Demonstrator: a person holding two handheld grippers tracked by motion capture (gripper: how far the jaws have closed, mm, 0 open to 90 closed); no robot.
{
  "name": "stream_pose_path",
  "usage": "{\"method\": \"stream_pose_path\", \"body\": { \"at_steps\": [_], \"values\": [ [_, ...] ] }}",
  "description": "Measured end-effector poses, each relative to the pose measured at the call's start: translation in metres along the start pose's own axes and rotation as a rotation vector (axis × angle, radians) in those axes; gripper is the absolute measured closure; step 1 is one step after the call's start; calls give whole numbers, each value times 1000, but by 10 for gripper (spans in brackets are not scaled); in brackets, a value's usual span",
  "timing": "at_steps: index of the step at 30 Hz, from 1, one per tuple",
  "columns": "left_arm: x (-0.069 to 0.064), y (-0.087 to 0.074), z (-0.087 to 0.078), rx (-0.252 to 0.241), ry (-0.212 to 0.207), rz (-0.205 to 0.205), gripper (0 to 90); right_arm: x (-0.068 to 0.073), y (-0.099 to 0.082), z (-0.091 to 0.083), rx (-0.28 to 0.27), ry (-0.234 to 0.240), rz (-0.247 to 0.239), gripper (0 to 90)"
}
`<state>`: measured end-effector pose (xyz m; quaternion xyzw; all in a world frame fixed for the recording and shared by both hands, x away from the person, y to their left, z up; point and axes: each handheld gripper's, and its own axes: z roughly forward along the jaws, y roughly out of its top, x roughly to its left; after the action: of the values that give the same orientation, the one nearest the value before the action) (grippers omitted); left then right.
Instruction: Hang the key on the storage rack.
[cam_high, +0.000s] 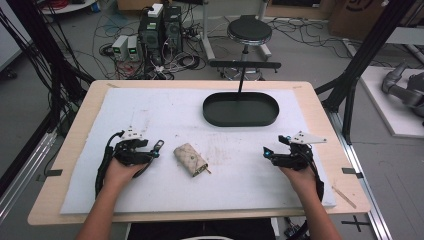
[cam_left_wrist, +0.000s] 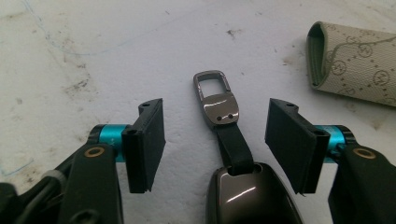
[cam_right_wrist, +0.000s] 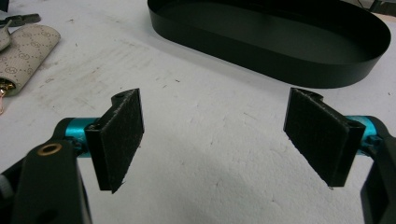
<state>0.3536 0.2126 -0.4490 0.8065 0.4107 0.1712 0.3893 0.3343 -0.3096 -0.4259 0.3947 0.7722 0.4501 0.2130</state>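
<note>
A dark glossy key fob (cam_left_wrist: 252, 196) with a black strap and a metal clasp (cam_left_wrist: 215, 95) lies on the white mat, between the jaws of my left gripper (cam_left_wrist: 219, 137). The pads (cam_left_wrist: 149, 135) stand apart from it on both sides, so the gripper is open. From above, the left gripper (cam_high: 151, 150) sits at the mat's left with the clasp (cam_high: 159, 145) poking out beyond it. A beige patterned pouch (cam_high: 190, 159) lies in the middle, just right of the clasp. My right gripper (cam_high: 270, 154) rests open on the mat's right side, nothing between its pads (cam_right_wrist: 119, 135).
A black oval tray (cam_high: 240, 107) stands at the back of the mat, ahead of the right gripper (cam_right_wrist: 222, 135). The white mat (cam_high: 150, 110) covers a wooden table. A stool, computers and cables crowd the floor beyond the table's far edge.
</note>
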Motion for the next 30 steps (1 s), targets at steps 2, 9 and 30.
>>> {"method": "stream_pose_path", "body": {
  "at_steps": [2,9,30],
  "values": [
    [-1,0,1,15,14,15,450,1,0,-1,5,-4,4,205],
    [-4,0,-1,19,47,28,611,1,-2,-2,8,-8,-1,205],
    [-13,4,-11,-72,-5,180,879,5,-2,2,19,11,-15,205]
  ]
}}
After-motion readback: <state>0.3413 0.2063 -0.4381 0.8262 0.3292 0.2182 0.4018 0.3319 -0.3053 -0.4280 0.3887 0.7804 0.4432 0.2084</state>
